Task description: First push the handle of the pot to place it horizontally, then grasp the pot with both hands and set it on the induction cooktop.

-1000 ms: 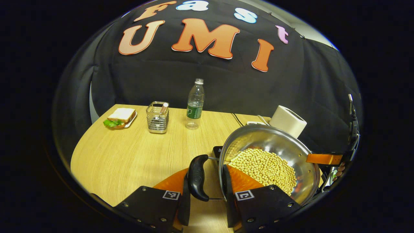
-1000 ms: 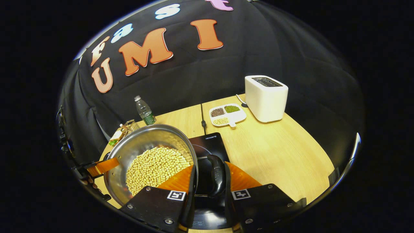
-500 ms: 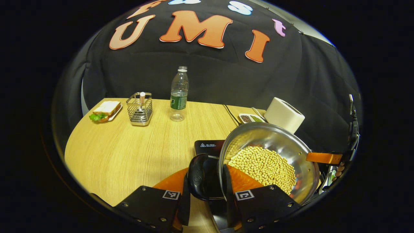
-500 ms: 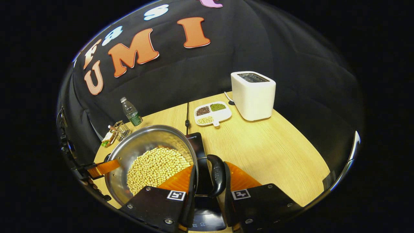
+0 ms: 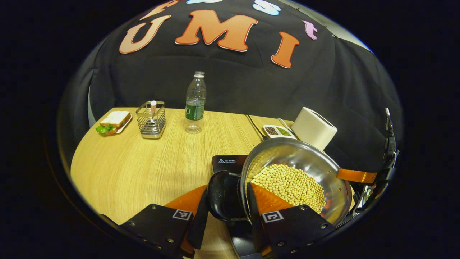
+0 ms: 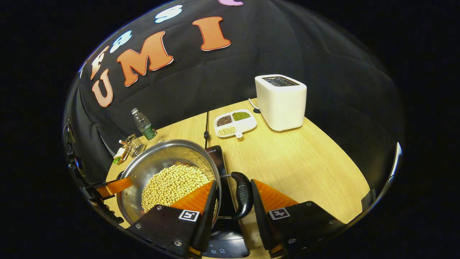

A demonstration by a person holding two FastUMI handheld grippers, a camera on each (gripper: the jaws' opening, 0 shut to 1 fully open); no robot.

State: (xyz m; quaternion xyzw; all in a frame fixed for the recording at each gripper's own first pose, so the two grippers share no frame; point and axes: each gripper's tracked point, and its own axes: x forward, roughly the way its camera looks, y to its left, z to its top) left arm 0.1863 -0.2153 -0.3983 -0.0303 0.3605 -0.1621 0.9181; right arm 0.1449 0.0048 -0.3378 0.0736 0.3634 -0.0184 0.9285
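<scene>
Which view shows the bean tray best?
Right gripper view: the tray lies unobstructed beside the toaster, with all three compartments visible. In the left gripper view the tray is small, and the pot rim hides its near end.

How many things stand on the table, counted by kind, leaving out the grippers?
Cookware: 2, pot of soybeans, induction cooktop
Appliance: 1, toaster
Food dishes: 2, divided bean tray, sandwich plate
Containers: 2, water bottle, wire caddy
Total: 7

On the wooden table (image 5: 143,162): clear plastic bottle (image 5: 195,103), wire mesh holder (image 5: 151,119), sandwich (image 5: 113,121), white toaster (image 6: 280,101), divided white dish (image 6: 234,122).
</scene>
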